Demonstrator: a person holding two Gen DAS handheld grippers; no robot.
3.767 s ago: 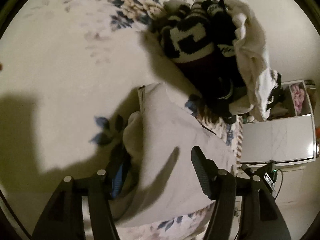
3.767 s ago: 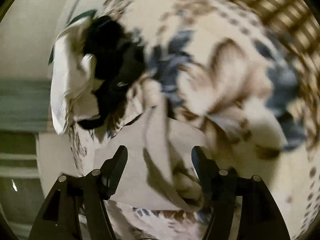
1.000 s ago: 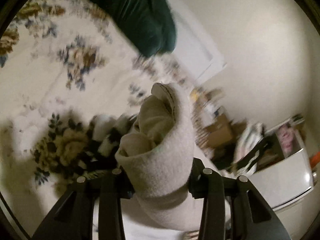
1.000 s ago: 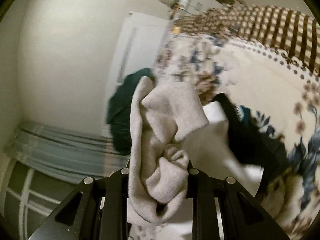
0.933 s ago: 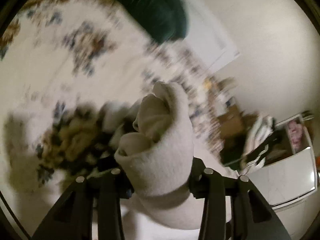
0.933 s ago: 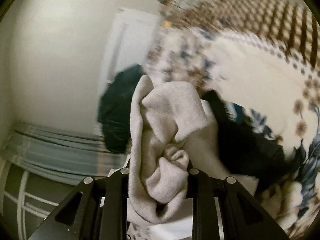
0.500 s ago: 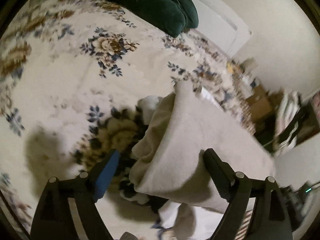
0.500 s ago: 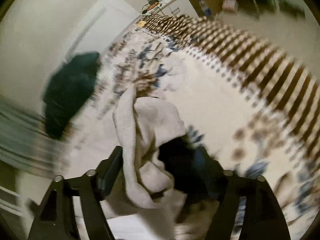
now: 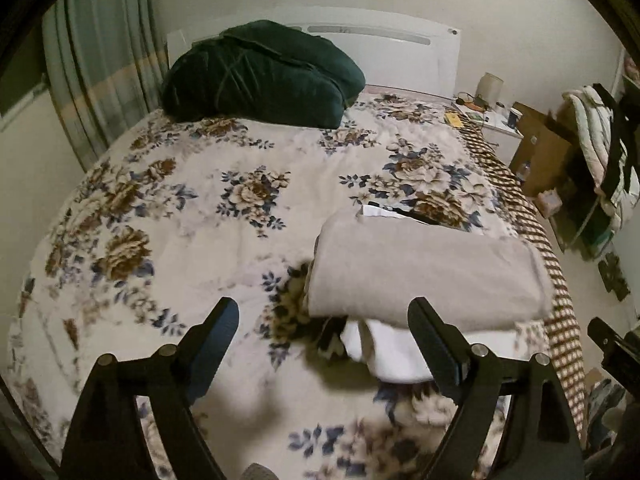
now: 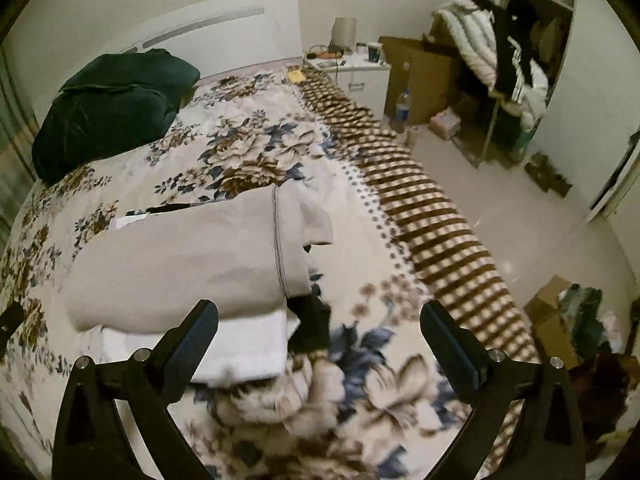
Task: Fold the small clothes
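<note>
A folded beige garment (image 9: 424,276) lies flat on top of a small stack of clothes on the bed (image 9: 168,216), near the bed's right edge; in the right wrist view the same beige garment (image 10: 180,260) shows a dark stitched seam running across its right end. Under it sits a folded white piece (image 9: 384,352), and a black garment (image 10: 310,322) pokes out at the stack's right side (its shape is blurred). The left tool (image 9: 324,332) hangs over the bedspread with its jaws spread wide and nothing between them, its right finger in front of the white piece. The right tool (image 10: 320,338) is likewise wide open and holds nothing, its left finger in front of the stack. A dark green pillow (image 9: 260,76) rests at the head of the bed against the white headboard (image 9: 384,40). A brown checked blanket (image 10: 420,208) runs along the bed's right edge, with a nightstand (image 10: 356,70) and cardboard boxes (image 10: 416,76) beyond it.
</note>
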